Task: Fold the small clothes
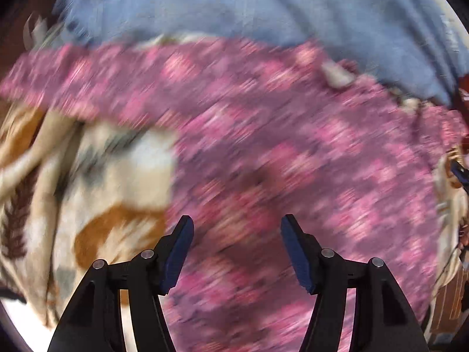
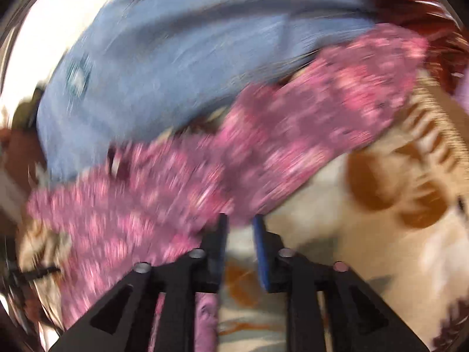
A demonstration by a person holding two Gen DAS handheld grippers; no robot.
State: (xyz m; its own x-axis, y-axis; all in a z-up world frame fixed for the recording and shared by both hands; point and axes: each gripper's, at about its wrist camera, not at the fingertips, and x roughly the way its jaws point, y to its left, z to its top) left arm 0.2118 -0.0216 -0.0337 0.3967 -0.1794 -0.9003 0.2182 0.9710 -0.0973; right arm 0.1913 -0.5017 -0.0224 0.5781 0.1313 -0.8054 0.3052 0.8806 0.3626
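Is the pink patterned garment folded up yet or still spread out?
Still spread out: the pink garment lies as one wide layer across the patterned blanket; blur hides smaller folds.

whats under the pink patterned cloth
The pink patterned cloth lies on a cream and orange blanket. A blue garment sits behind it; whatever is beneath the pink cloth's middle is covered.

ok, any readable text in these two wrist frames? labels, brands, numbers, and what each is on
None readable: both views are motion-blurred.
Small pale patch on the blue garment in the right wrist view, possibly a label: too blurred to read.
Pink patterned garment: print only, no lettering visible.
Cream and orange blanket: pattern only, no text.
Left gripper and right gripper: no markings visible.
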